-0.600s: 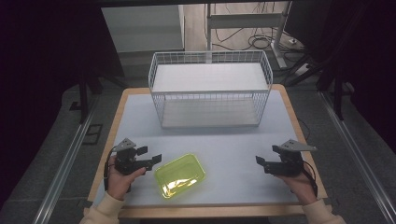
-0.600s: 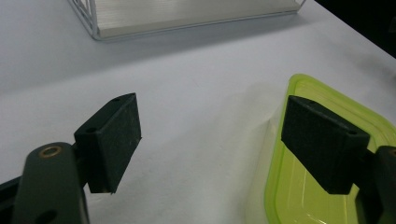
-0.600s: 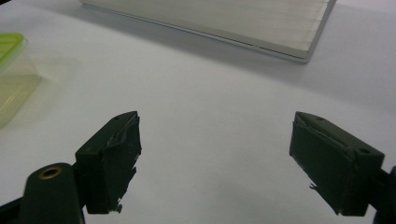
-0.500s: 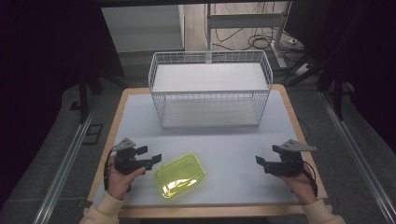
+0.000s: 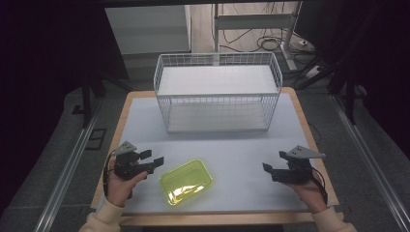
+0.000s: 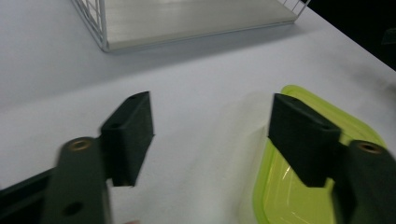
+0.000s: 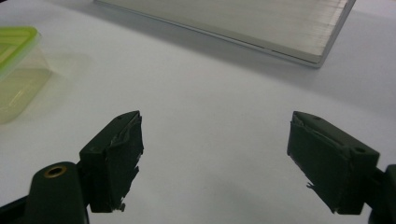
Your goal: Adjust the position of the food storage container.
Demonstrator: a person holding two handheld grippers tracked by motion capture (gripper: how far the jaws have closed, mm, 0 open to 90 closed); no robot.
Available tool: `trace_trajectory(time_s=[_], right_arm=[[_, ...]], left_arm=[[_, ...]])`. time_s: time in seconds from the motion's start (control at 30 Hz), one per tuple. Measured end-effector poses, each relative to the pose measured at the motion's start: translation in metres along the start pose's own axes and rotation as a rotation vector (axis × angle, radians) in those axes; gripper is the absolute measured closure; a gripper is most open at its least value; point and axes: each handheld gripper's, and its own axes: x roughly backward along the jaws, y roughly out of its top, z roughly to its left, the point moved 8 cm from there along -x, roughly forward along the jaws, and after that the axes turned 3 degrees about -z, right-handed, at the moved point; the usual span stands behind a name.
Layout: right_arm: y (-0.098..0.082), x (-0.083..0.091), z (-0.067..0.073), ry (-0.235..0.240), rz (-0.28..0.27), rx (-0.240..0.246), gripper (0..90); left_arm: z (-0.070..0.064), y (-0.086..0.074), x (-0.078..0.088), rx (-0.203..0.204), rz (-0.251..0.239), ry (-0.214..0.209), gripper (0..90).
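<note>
A translucent yellow-green plastic container [image 5: 186, 181] lies on the white tabletop near the front, left of centre. My left gripper [image 5: 153, 160] is open just left of it, one jaw hanging over the container's near rim [image 6: 299, 158] in the left gripper view. My right gripper [image 5: 266, 169] is open at the front right, well clear of the container [image 7: 16, 70], with bare table between its jaws.
A white wire basket [image 5: 217, 92] with a pale floor stands at the back centre of the table [image 5: 232, 150]. The wooden table edge [image 5: 217, 220] runs along the front. Cables and stand legs lie on the floor beyond.
</note>
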Motion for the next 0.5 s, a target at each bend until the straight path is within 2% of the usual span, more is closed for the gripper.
trace_trajectory(time_s=[0.03, 0.07, 0.1, 0.13, 0.17, 0.2, 0.33, 0.43, 0.5], right_arm=[[0.0, 0.0, 0.001, -0.001, -0.001, 0.004, 18.9], [0.0, 0.0, 0.001, -0.001, -0.001, 0.004, 18.9], [0.0, 0.001, 0.001, -0.002, -0.002, 0.006, 18.9], [0.0, 0.0, 0.001, -0.005, 0.0, 0.007, 18.9], [0.0, 0.0, 0.001, -0.005, 0.0, 0.007, 18.9], [0.0, 0.0, 0.001, -0.006, 0.0, 0.007, 19.0], [-0.003, 0.002, -0.001, -0.011, 0.005, 0.008, 19.1], [-0.005, 0.005, -0.004, -0.024, 0.006, -0.003, 19.3], [-0.005, 0.005, -0.004, -0.025, 0.005, -0.007, 19.3]], left_arm=[[-0.002, 0.001, 0.002, -0.007, 0.001, -0.002, 43.7], [-0.003, 0.002, 0.003, -0.017, 0.003, -0.006, 43.7], [-0.005, 0.004, 0.005, -0.034, 0.007, -0.004, 47.8], [-0.008, 0.006, 0.006, -0.049, 0.015, -0.013, 60.6], [-0.008, 0.006, 0.006, -0.049, 0.015, -0.013, 64.3], [-0.011, 0.008, 0.006, -0.057, 0.02, -0.028, 64.3], [-0.016, 0.013, 0.005, -0.082, 0.033, -0.061, 82.6], [-0.023, 0.015, 0.004, -0.095, 0.048, -0.091, 89.6], [-0.025, 0.016, 0.004, -0.099, 0.052, -0.097, 89.8]])
